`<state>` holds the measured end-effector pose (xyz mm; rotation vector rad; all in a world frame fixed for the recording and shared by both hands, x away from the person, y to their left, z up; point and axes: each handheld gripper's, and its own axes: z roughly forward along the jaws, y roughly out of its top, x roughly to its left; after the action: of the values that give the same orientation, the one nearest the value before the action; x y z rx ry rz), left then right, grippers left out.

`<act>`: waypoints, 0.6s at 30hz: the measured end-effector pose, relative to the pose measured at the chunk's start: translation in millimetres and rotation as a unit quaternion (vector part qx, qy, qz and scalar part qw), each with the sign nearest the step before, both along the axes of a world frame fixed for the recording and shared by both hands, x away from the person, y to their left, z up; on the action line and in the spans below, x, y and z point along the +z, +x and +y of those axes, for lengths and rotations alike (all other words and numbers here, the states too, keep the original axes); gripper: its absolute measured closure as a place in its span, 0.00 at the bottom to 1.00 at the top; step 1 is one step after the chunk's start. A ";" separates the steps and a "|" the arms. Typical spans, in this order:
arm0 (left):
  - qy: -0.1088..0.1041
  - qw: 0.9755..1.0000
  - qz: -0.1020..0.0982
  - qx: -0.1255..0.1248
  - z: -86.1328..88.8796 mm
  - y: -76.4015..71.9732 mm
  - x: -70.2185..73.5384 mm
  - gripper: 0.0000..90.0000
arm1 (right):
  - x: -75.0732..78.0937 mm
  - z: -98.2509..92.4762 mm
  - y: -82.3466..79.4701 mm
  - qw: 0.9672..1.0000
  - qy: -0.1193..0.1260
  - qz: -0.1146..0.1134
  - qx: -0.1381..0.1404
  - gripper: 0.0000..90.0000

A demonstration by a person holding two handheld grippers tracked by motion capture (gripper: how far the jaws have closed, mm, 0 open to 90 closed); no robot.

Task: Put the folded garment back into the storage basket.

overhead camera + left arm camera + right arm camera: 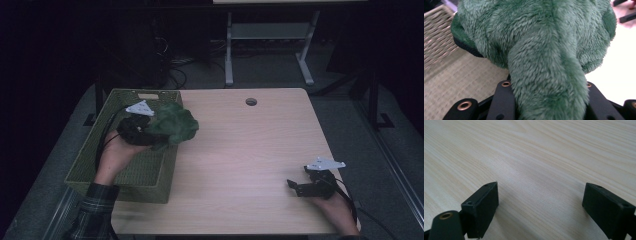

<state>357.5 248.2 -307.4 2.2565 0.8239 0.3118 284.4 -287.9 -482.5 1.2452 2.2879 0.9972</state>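
Note:
A green plush toy hangs in the air over the right rim of the woven green basket. My left gripper is shut on it from the left. In the left gripper view a thick limb of the green plush toy is pinched between the black jaws, with the basket weave below at the left. My right gripper rests low at the table's front right, open with nothing in it. In the right gripper view its fingertips stand wide apart over bare wood.
The light wooden table has a round cable hole near its far edge. The basket occupies the table's left end. Beyond the table, a white desk frame and cables stand on a dark floor.

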 end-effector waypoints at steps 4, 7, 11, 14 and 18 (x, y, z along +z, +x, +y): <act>0.000 1.000 0.003 0.031 23.1 -2.4 -4.4 0.72 | 0.0 0.0 0.0 1.000 0.000 0.000 0.000 0.15; 0.003 0.998 0.002 0.060 42.7 -3.7 -10.8 0.72 | 0.0 0.0 0.0 1.000 0.000 0.000 0.000 0.15; 0.008 0.996 0.008 0.093 63.2 -5.1 -21.6 0.72 | 0.0 0.0 0.0 1.000 0.000 0.000 0.000 0.15; 0.015 0.994 0.017 0.111 71.9 -4.3 -31.3 0.72 | 0.0 0.0 0.1 1.000 0.000 0.000 0.000 0.15; 0.023 0.992 0.023 0.124 76.6 -2.0 -39.8 0.72 | 0.1 0.0 0.0 1.000 0.000 0.000 0.000 0.15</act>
<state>355.5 324.7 -347.2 2.2122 1.1353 0.3974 284.5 -287.9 -482.4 1.2464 2.2881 0.9967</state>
